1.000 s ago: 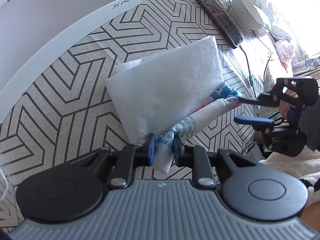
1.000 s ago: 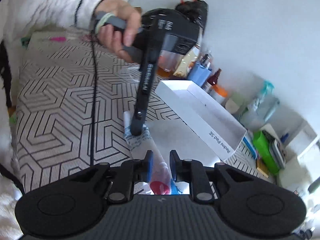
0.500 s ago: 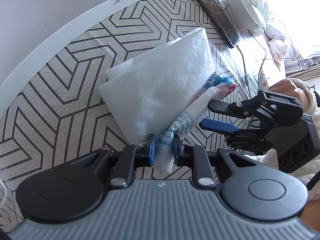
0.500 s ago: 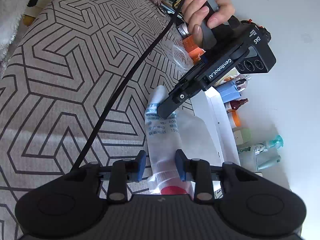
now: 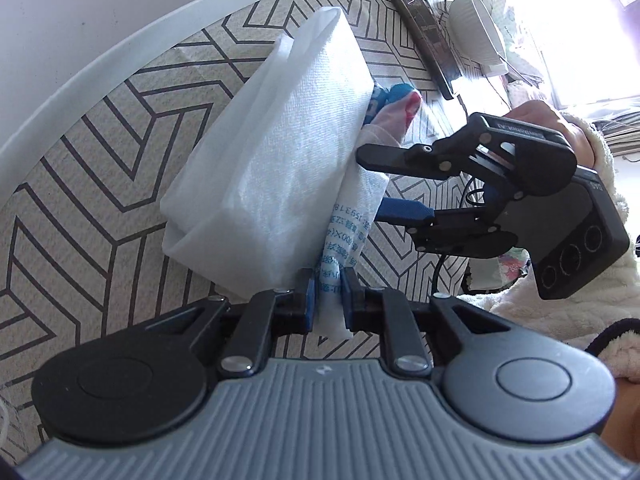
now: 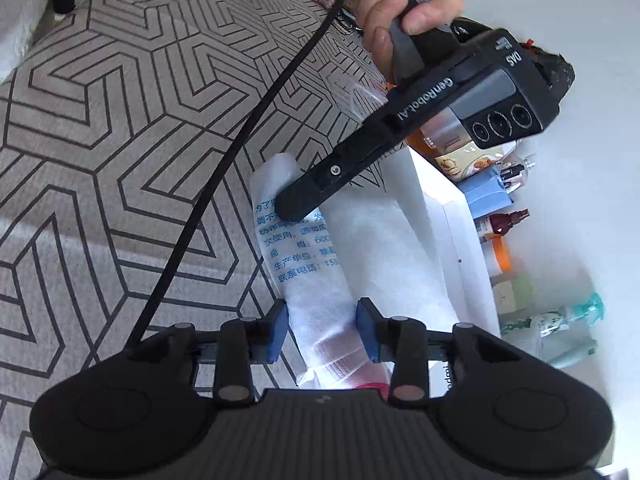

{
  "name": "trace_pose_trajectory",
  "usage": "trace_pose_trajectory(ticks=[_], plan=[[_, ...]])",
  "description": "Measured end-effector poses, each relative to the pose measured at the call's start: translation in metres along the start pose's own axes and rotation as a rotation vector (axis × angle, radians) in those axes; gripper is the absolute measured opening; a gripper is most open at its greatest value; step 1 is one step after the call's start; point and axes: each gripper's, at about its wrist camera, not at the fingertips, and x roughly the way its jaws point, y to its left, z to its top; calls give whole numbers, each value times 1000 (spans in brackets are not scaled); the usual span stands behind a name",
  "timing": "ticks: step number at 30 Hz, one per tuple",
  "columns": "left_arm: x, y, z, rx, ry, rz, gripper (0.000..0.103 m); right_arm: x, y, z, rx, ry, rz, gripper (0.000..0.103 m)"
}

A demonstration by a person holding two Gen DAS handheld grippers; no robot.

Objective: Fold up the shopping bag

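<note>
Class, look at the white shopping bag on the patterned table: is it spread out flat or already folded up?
Folded. The shopping bag lies as a narrow, layered bundle, its printed edge rolled over, and the left gripper pinches one end.

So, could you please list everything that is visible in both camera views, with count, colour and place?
shopping bag: one, white with blue print, partly folded on the tablecloth
tablecloth: one, grey-beige with dark geometric lines, under everything
box lid: one, white, beside the bag
phone: one, dark, beyond the bag
bowl: one, white, near the phone
bottles: several, mixed colours, by the wall
cable: one, black, across the tablecloth
left gripper: black with blue pads, shut on the bag's near end
right gripper: black with blue pads, open around the bag's other end
hand: one, on the left gripper's handle
</note>
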Motion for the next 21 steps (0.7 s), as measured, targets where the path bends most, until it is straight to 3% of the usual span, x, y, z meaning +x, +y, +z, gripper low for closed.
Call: trace_pose_trajectory(ticks=[3, 5, 6, 11, 13, 16, 21], plan=[[-8, -8, -9, 82, -69, 34, 16, 4, -19, -2, 109, 1, 79, 32], [-13, -14, -24, 130, -158, 88, 16, 10, -37, -3, 217, 5, 146, 33], [-16, -19, -32, 146, -207, 127, 17, 13, -46, -4, 266, 2, 180, 33], [-39, -72, -82, 384, -466, 458, 32, 39, -97, -12, 516, 11, 380, 33], [-49, -88, -94, 450, -516, 492, 38, 47, -111, -16, 609, 29, 446, 33], [-60, -94, -104, 522, -546, 486, 44, 54, -129, -28, 782, 44, 538, 33], [-33, -81, -83, 533, -455, 495, 44, 65, -148, -59, 1093, 56, 666, 32]])
